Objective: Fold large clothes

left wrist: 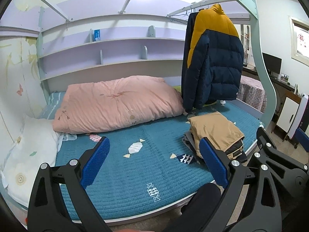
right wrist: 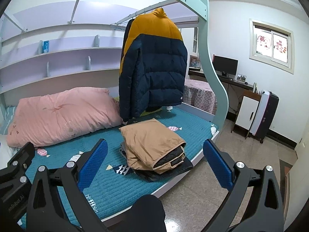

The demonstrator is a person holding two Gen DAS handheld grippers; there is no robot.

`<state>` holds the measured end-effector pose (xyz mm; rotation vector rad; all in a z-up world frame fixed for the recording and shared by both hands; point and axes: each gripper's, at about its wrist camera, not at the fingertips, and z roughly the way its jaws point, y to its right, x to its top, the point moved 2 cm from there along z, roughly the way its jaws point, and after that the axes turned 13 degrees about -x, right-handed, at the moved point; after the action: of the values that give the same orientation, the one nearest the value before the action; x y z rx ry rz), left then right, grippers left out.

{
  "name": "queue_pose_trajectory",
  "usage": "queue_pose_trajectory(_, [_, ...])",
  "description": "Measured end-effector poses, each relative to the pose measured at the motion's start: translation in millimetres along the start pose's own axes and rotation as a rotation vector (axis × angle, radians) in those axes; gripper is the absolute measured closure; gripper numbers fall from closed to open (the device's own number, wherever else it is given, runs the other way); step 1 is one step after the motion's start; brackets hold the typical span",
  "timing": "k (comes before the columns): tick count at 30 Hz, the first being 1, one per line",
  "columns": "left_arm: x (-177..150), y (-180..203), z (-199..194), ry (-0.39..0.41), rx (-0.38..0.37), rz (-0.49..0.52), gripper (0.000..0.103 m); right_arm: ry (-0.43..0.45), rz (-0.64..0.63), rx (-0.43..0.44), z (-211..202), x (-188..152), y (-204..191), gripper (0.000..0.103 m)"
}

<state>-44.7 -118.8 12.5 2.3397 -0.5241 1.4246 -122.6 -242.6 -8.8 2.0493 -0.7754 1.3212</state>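
The left gripper (left wrist: pixel 154 164) is hanging wide open, holding nothing, over the blue bed (left wrist: pixel 119 172). The right gripper (right wrist: pixel 155 164) is gaping empty too. The puffy jacket (right wrist: pixel 154 65) is hanging tall, up ahead, nearer the right gripper.

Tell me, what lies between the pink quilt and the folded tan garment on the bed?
Only bare teal mattress cover separates pink quilt from tan garment, in both views.

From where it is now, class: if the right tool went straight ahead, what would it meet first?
Probably the folded tan garment topping the pile on the bed; the open right tool frames it, though depth is uncertain.
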Motion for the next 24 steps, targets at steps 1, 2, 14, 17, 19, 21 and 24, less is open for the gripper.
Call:
queue_pose_trajectory(1, [-0.2, -0.1, -0.7, 0.001, 0.000, -0.001, 0.009, 0.000, 0.001, -0.001, -0.6, -0.4, 0.4, 0.007])
queue_pose_trajectory(2, [-0.6, -0.2, -1.4, 0.001, -0.001, -0.002, 0.009, 0.000, -0.001, -0.001, -1.1, -0.7, 0.5, 0.007])
queue_pose_trajectory(14, [-1.1, -0.1, -3.1, 0.000, 0.004, -0.006, 0.009, -0.003, 0.004, 0.005, -3.4, -1.5, 1.9, 0.007])
queue_pose_trajectory(17, [-2.1, -0.1, -4.6, -0.001, 0.001, -0.006, 0.009, -0.004, 0.004, 0.004, -3.7, -1.3, 2.3, 0.007])
queue_pose_trajectory(19, [-1.9, -0.9, -4.5, -0.001, -0.002, -0.006, 0.009, -0.004, 0.005, 0.005, -4.3, -1.5, 2.2, 0.007])
queue_pose_trajectory(21, [-2.7, -0.9, -4.7, -0.009, -0.012, -0.010, 0.009, -0.005, 0.005, 0.006, -4.1, -1.0, 2.2, 0.007])
queue_pose_trajectory(24, [-3.1, -2.7, -4.3, -0.017, -0.026, -0.026, 0.009, -0.006, 0.005, 0.007, -3.4, -0.7, 2.0, 0.007])
